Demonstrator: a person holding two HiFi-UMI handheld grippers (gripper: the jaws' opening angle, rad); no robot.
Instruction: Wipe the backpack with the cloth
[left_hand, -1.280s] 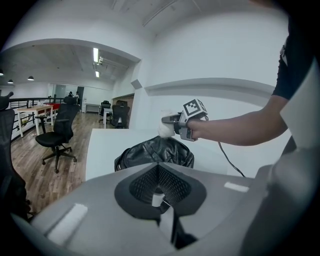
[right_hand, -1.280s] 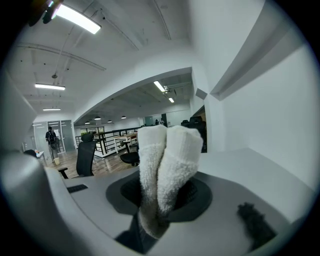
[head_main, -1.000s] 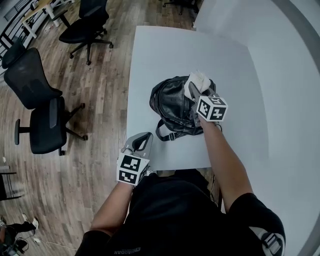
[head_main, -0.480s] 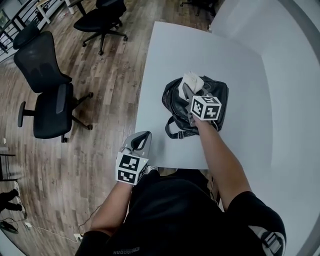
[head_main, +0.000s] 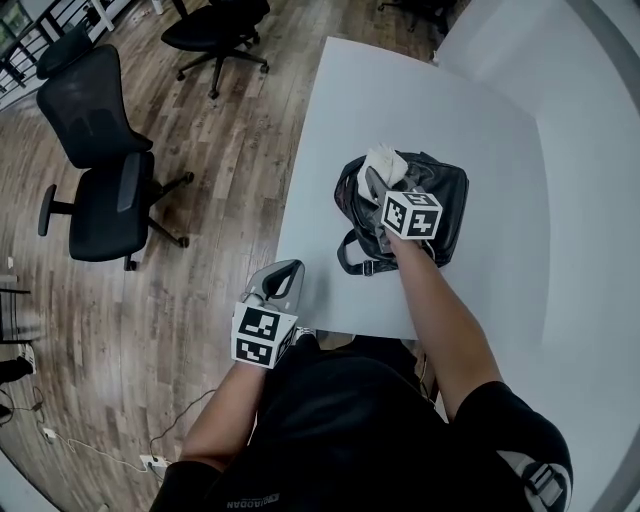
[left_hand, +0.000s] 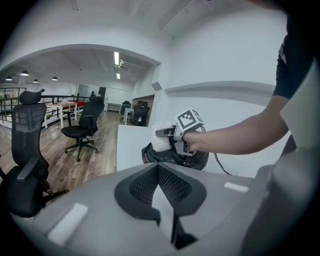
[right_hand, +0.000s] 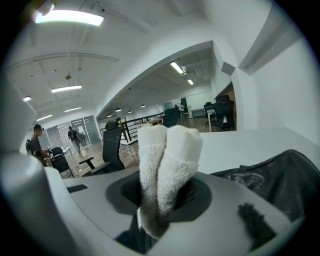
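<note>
A black leather backpack (head_main: 440, 205) lies on the white table (head_main: 400, 100), its strap (head_main: 352, 262) hanging toward the near edge. My right gripper (head_main: 375, 180) is over the backpack's left part, shut on a folded white cloth (head_main: 383, 163). In the right gripper view the cloth (right_hand: 167, 162) sticks up between the jaws, with the backpack (right_hand: 272, 177) at the lower right. My left gripper (head_main: 285, 278) hangs off the table's near left corner, shut and holding nothing. The left gripper view shows the backpack (left_hand: 172, 156), the cloth (left_hand: 160, 141) and the right gripper (left_hand: 162, 133) from the side.
Black office chairs (head_main: 95, 180) stand on the wooden floor to the left, another chair (head_main: 215, 25) farther back. A white wall (head_main: 600, 200) runs along the table's right side. A cable and power strip (head_main: 150, 462) lie on the floor at the lower left.
The right gripper with the cloth has slid toward the backpack's left edge. The head view has shifted, so the table and backpack sit farther right. The left gripper has stayed put.
</note>
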